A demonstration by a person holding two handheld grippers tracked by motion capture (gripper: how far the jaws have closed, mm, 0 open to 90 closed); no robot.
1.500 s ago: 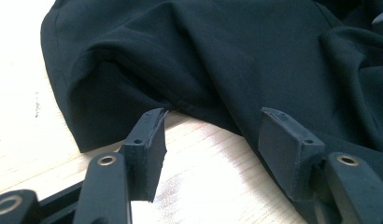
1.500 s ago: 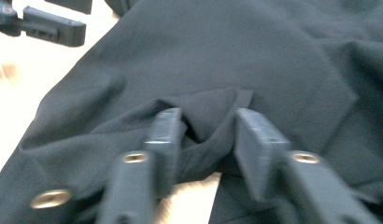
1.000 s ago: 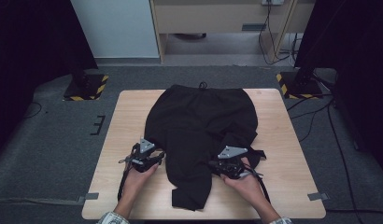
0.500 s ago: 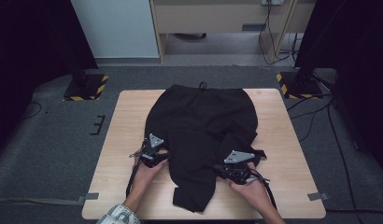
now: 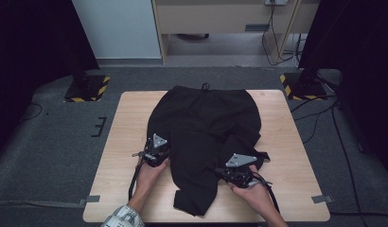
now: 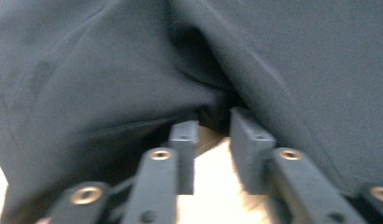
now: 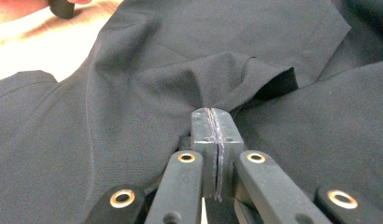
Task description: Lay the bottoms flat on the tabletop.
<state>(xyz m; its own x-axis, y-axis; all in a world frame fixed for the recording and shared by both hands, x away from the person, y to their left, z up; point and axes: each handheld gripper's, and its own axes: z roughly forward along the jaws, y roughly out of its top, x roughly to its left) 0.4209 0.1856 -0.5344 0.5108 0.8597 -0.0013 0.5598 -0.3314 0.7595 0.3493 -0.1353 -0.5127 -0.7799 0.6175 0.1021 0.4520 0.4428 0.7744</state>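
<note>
You are pinching the black trousers [image 5: 206, 127] with your right gripper [image 7: 213, 122]; your left gripper [image 6: 213, 122], jaws just closing at their hem, isn't gripping yet, so folding is barely beginning.

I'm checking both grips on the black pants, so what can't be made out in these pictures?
- Left gripper, left gripper view: jaws just closing, a gap shows; the black pants fold over the tips, so a pinch cannot be told.
- Right gripper, right gripper view: pads look shut; how much cloth is between them is too thin to tell.
- High view: the table under the pants is covered.
</note>
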